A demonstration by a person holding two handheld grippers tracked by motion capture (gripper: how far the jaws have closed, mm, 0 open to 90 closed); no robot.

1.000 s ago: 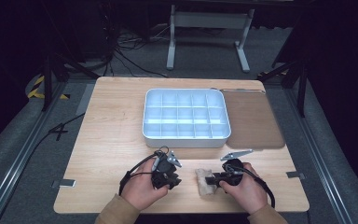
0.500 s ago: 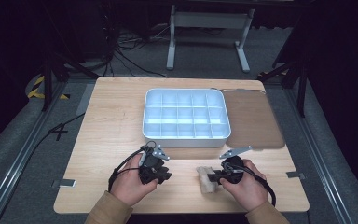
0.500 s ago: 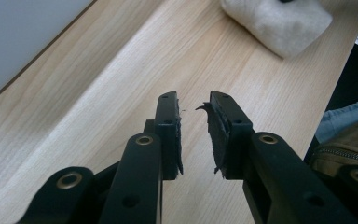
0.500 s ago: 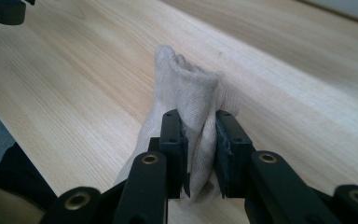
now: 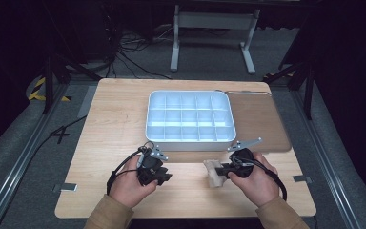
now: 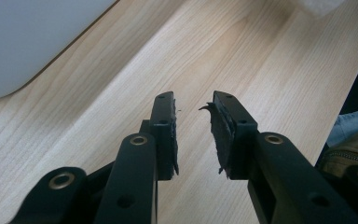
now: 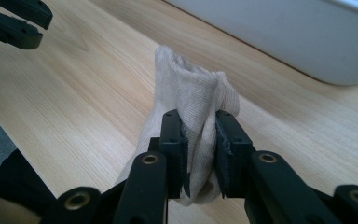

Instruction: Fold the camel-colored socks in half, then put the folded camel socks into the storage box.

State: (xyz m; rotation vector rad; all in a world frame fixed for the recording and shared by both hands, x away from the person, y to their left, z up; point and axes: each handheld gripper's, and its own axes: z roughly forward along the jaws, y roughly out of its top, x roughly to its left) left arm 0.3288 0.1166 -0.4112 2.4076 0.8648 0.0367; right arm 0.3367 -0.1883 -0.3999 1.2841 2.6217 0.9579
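Your right tool [image 7: 200,154] has its jaws clamped on a bunched beige cloth [image 7: 193,107], the fabric pinched between the pads and bulging out ahead of the tips. In the high view the cloth [image 5: 214,172] hangs just off the nose of that tool [image 5: 225,168], low over the worktop [image 5: 114,119], with the white compartment tray [image 5: 189,139] just beyond it. Your left tool [image 6: 193,128] has just been opening; its jaws stand partly apart with nothing between them, only bare wood ahead, and it sits off to the cloth's far side [image 5: 164,176].

You seem to be in the lift-and-carry step: the cloth is gripped and coming off the wood. Next, judge which compartment you want, keep the pinch firm so the loose folds do not slip, and clear the tray's near wall before lowering.
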